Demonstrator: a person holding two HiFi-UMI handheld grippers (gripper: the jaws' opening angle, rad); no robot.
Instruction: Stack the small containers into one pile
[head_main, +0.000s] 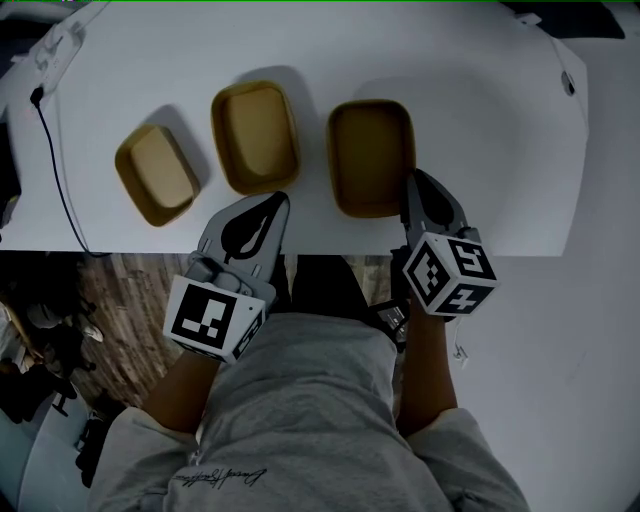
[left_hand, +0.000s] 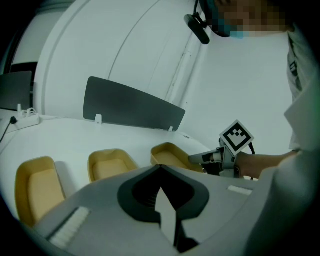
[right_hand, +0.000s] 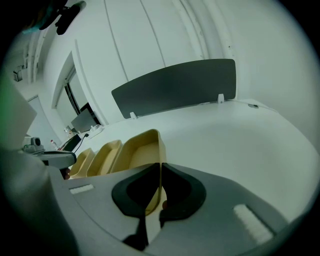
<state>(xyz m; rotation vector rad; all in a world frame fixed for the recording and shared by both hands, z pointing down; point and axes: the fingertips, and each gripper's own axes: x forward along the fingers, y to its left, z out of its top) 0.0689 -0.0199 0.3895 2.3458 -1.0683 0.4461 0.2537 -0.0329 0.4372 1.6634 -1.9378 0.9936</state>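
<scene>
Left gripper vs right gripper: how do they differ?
The right gripper is shut on the wall of the right container; the left gripper is shut on nothing. The right gripper straddles a rim; the left gripper lies near the middle container. Both sit over the table, near its edge.

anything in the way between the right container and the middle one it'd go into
Nothing visible does. Only bare table separates the right container, gripped at its side wall by the right gripper, from the middle container. The shut, empty left gripper sits by the middle container's near rim, off that path.
</scene>
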